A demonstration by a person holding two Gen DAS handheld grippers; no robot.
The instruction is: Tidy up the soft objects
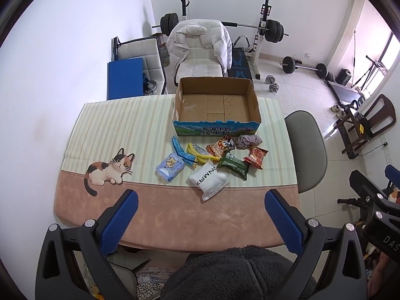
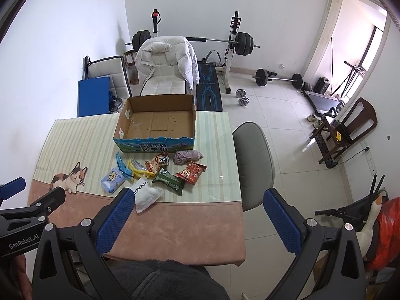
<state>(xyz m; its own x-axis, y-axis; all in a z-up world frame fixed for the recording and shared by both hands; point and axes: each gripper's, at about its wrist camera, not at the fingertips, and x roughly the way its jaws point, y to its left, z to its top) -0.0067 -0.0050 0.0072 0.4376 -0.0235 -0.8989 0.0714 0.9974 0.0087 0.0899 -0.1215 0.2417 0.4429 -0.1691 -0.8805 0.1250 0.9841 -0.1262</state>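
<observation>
Since the cardboard box (image 1: 216,105) sits empty and every soft packet (image 1: 209,183) lies on the surface (image 1: 175,215), I judge nothing sorted yet. Both my left tool (image 1: 201,221) and right tool (image 2: 197,221) hang spread, holding nothing.

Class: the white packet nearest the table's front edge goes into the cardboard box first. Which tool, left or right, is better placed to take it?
Left, probably. The white packet lies centred ahead of the open left tool; for the right tool it sits off by one finger.

One cardboard box (image 1: 217,105), three snack packets (image 1: 255,157), two tissue packs (image 1: 170,167), one white pouch (image 1: 209,181), one crumpled cloth (image 1: 248,141), one yellow scrubber (image 1: 201,152).
</observation>
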